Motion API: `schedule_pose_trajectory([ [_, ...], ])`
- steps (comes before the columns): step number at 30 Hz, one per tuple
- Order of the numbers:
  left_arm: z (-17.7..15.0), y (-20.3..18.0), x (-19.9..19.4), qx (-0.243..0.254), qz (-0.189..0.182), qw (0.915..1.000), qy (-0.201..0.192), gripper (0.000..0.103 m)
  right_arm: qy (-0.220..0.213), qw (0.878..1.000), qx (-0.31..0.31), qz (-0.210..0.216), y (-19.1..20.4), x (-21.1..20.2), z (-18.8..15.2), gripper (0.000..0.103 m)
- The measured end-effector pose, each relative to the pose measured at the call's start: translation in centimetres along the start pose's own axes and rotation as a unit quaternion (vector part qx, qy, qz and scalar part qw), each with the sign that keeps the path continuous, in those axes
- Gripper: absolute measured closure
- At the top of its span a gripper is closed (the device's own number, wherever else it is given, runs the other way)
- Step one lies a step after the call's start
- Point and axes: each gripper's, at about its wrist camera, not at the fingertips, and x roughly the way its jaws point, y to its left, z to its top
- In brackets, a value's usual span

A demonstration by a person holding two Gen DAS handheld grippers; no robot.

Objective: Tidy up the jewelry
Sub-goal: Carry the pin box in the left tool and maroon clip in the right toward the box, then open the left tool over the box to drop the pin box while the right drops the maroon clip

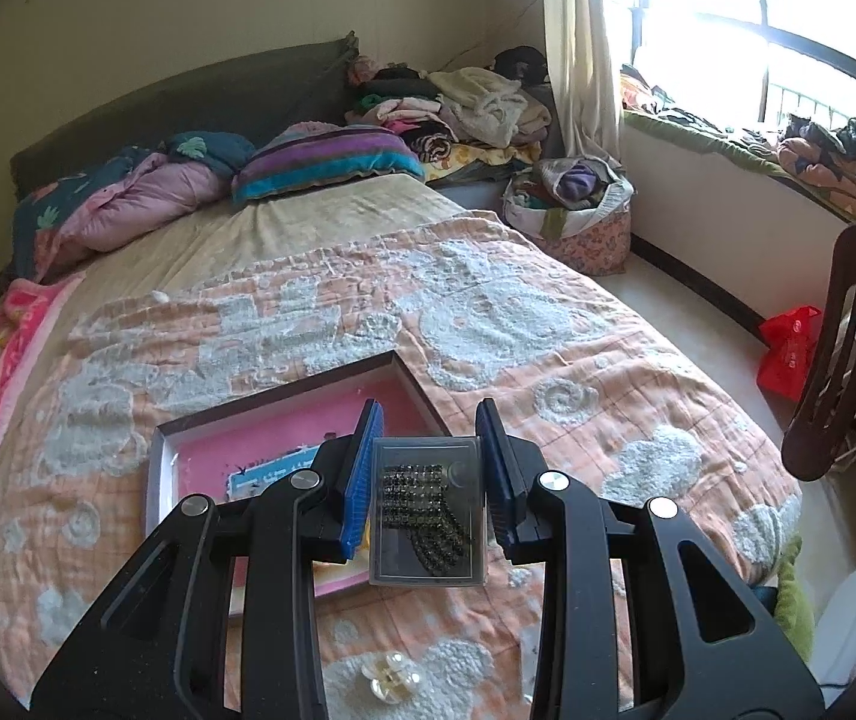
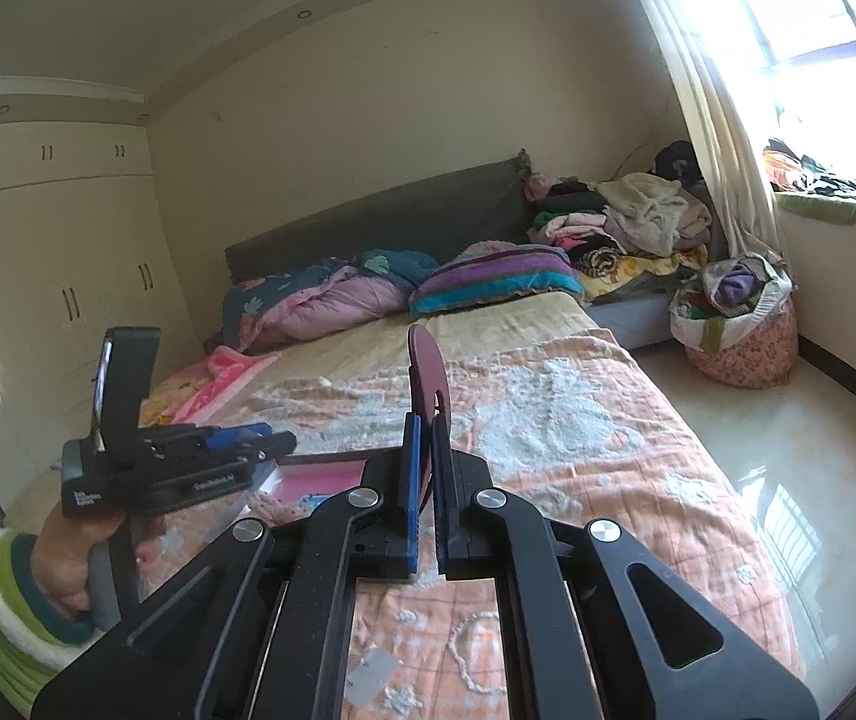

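Left wrist: left gripper (image 1: 428,468) clamps a clear case of dark rhinestone strips (image 1: 426,510) above a pink-lined tray (image 1: 284,426) on the bed quilt (image 1: 547,324) | Right wrist: right gripper (image 2: 426,483) pinches a maroon oval hair clip (image 2: 426,375) upright over the bed.

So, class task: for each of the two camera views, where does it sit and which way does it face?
Left wrist: rides the left hand-held gripper, looking down at the bed and pink tray; its fingers clamp a clear jewelry box.
Right wrist: rides the right hand-held gripper, facing the headboard, shut on a dark red hair clip; a hand shows.
Shared: bed, tray, clip.
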Motion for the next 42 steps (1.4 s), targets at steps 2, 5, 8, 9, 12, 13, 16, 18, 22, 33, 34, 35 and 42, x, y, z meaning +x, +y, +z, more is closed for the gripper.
schedule_pose_trajectory([
  [2, -0.1, 0.4, 0.4, 0.0, 0.005, 1.0, 0.002, 0.079, 0.002, 1.0, -0.001, 0.006, 0.3, 0.6, 0.2, 0.1],
  [5, -0.4, 1.0, 1.0, -0.004, 0.008, 0.9999, 0.007, 0.079, 0.003, 1.0, -0.002, 0.013, 0.7, 1.3, 0.5, 0.1],
  [8, -0.8, 1.8, 1.8, -0.011, 0.01, 0.9998, 0.015, 0.079, 0.008, 1.0, -0.007, 0.017, 1.1, 2.2, 0.8, 0.1],
  [9, -0.9, 2.0, 1.9, -0.013, 0.01, 0.9997, 0.017, 0.079, 0.01, 1.0, -0.009, 0.019, 1.3, 2.6, 0.9, 0.1],
  [12, -1.5, 3.0, 2.5, -0.021, 0.015, 0.9994, 0.023, 0.079, 0.017, 1.0, -0.015, 0.022, 1.7, 3.5, 1.0, 0.1],
  [13, -1.7, 3.4, 2.7, -0.025, 0.016, 0.9992, 0.026, 0.079, 0.022, 0.999, -0.016, 0.023, 1.9, 4.1, 0.9, 0.1],
  [16, -2.3, 4.9, 3.3, -0.043, 0.02, 0.9983, 0.034, 0.079, 0.039, 0.999, -0.014, 0.029, 2.3, 5.9, 0.5, 0.1],
  [18, -2.8, 5.9, 3.6, -0.05, 0.024, 0.9977, 0.039, 0.079, 0.049, 0.998, -0.015, 0.031, 2.8, 7.1, 0.1, 0.1],
  [22, -3.8, 7.8, 4.4, -0.064, 0.035, 0.9962, 0.049, 0.079, 0.072, 0.997, -0.015, 0.039, 3.7, 9.8, -0.7, 0.1],
  [33, -6.2, 11.8, 7.4, -0.087, 0.055, 0.9911, 0.085, 0.079, 0.128, 0.991, -0.02, 0.041, 5.5, 16.0, -2.8, 0.1],
  [34, -6.4, 12.1, 7.5, -0.089, 0.055, 0.9906, 0.087, 0.079, 0.133, 0.99, -0.021, 0.04, 5.5, 16.5, -3.0, 0.1],
  [35, -6.6, 12.2, 7.6, -0.091, 0.055, 0.9903, 0.09, 0.079, 0.139, 0.989, -0.021, 0.037, 5.4, 16.8, -3.3, 0.1],
  [42, -7.3, 13.0, 8.5, -0.096, 0.058, 0.9884, 0.102, 0.079, 0.173, 0.984, -0.036, 0.024, 6.1, 19.6, -5.7, 0.1],
])
